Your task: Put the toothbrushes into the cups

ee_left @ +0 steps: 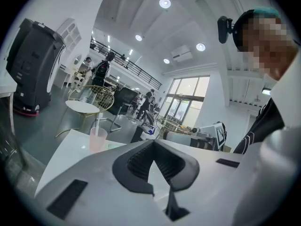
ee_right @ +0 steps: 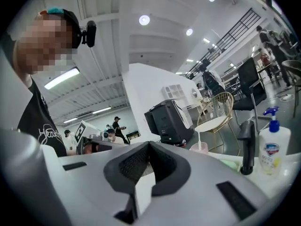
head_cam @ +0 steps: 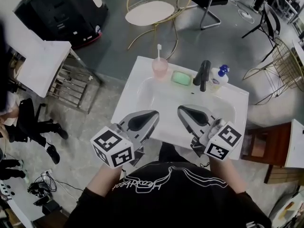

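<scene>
A pink cup (head_cam: 160, 69) stands at the back rim of the white sink (head_cam: 137, 75), with a white toothbrush (head_cam: 159, 51) upright in it. The same cup shows in the left gripper view (ee_left: 98, 139) and the right gripper view (ee_right: 201, 147). My left gripper (head_cam: 154, 114) hovers over the sink's front edge, its jaws shut with nothing between them (ee_left: 153, 142). My right gripper (head_cam: 181, 109) is beside it, tips pointing toward the cup, also shut and empty (ee_right: 149, 143). I see no other toothbrush or cup.
A green soap dish (head_cam: 181, 78), a black faucet (head_cam: 203, 74) and a soap pump bottle (head_cam: 219, 78) line the sink's back rim right of the cup. Beyond are a round table (head_cam: 149, 12), chairs and a black machine (head_cam: 61, 8). People stand in the background.
</scene>
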